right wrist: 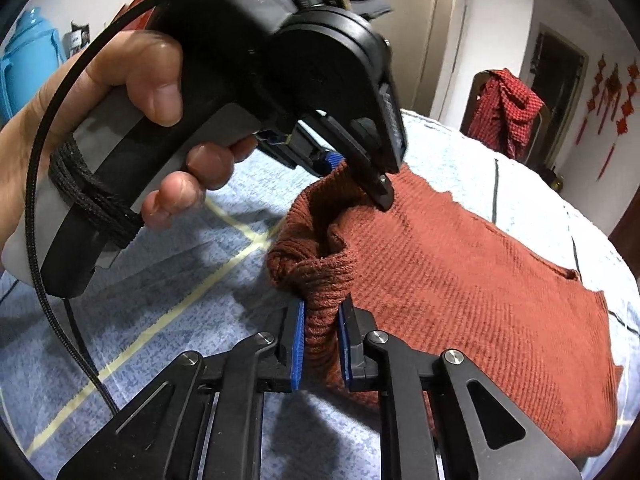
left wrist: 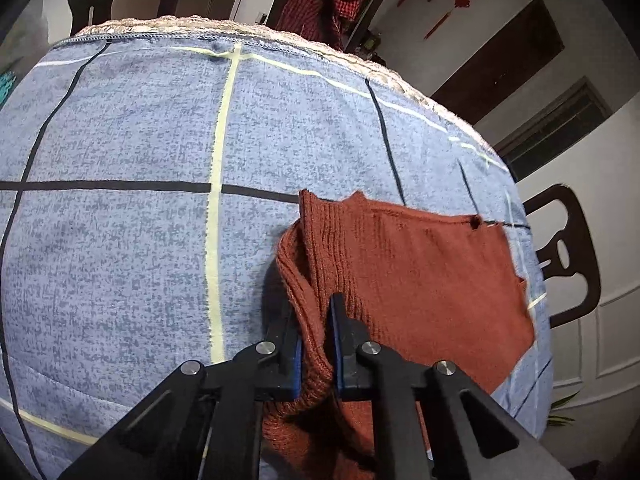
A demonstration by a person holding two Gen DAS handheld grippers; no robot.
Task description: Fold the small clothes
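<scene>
The supporting surface is a rounded table covered by a blue mottled cloth (left wrist: 132, 240) printed with a wide grid of black and pale yellow lines. A paler lace-like trim (left wrist: 168, 24) runs along the cloth's far edge in the left wrist view. The cloth lies flat with no marked creases over the visible area.

One item lies directly on it: a rust-red knitted garment (left wrist: 432, 272), spread toward the right side of the table. Its larger part rests flat on the cloth, its right edge close to the table's rim. Its near left portion (right wrist: 316, 264) is bunched and raised off the surface, ribbed edge folded over.
</scene>
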